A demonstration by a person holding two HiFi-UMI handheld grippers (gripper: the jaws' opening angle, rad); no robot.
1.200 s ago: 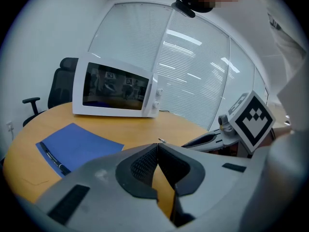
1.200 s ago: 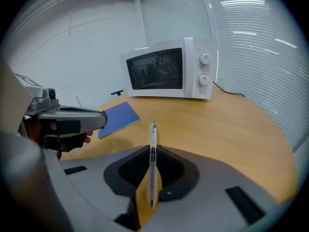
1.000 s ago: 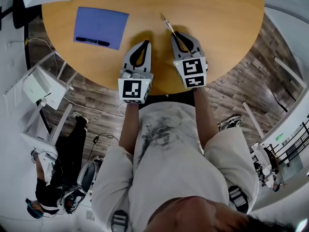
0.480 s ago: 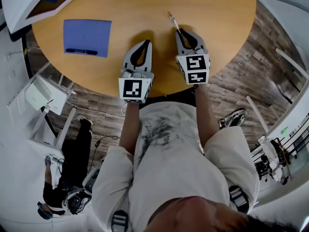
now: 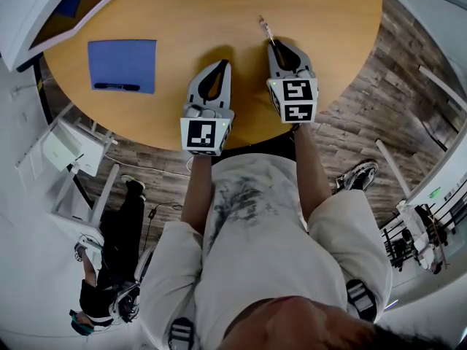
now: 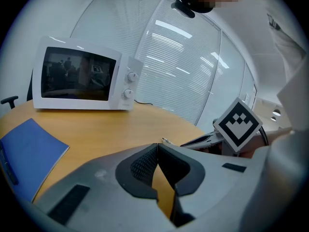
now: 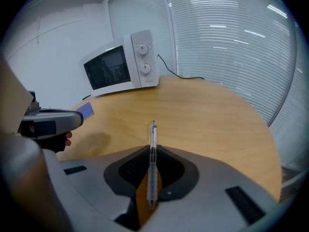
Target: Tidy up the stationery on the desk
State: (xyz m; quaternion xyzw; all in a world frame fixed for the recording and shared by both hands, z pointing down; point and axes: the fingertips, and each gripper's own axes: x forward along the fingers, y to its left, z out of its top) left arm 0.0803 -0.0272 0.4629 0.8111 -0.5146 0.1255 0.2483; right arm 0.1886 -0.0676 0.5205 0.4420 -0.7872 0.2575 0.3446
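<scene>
My right gripper [image 5: 276,45] [image 7: 152,150] is shut on a clear pen [image 7: 152,166], which sticks out past the fingertips over the round wooden desk [image 5: 321,20]; the pen's tip [image 5: 263,26] points away from me. My left gripper [image 5: 221,65] [image 6: 157,145] hangs shut and empty beside it, near the desk's front edge. A blue notebook [image 5: 122,65] [image 6: 26,151] lies flat at the desk's left with a black pen [image 5: 117,87] resting on its near edge.
A white microwave [image 6: 82,75] [image 7: 120,63] stands at the desk's far side. A white board or tray edge [image 5: 36,6] overlaps the desk's upper left. A white stand [image 5: 66,148] and a person [image 5: 109,268] are on the floor to the left.
My right gripper has carried the clear pen a little farther from me and to the right. The notebook has drifted left in the head view as the head turned. The left gripper stays put.
</scene>
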